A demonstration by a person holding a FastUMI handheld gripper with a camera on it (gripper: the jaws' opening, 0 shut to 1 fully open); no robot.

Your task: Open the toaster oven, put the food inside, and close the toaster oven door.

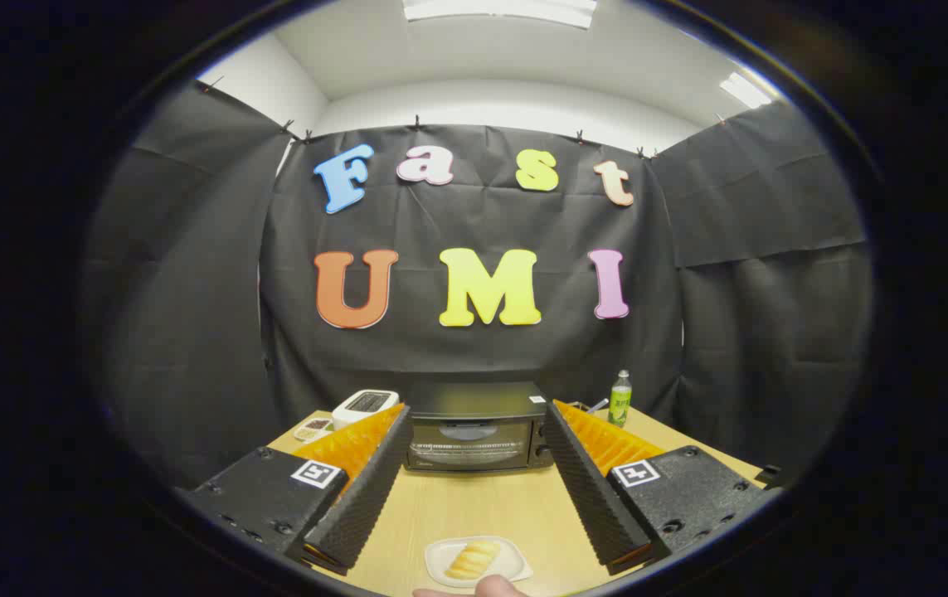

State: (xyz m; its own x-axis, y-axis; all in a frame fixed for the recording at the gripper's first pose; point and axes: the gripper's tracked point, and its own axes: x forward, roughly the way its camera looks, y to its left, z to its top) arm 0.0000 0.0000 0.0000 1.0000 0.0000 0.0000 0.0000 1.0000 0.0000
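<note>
A black toaster oven [474,427] stands at the far end of the wooden table [482,506], its glass door closed, framed between my two fingers and well beyond them. My gripper [474,414] is open, with nothing between its fingers. Low between the fingers, close to me, a small white plate [515,566] carries a pale yellow piece of food [474,559]. A person's fingertip [494,588] touches the plate's near rim.
A white toaster [365,404] sits left of the oven, with a small dish [313,428] in front of it. A green bottle [620,399] stands to the oven's right. Black cloth walls close in the table on three sides.
</note>
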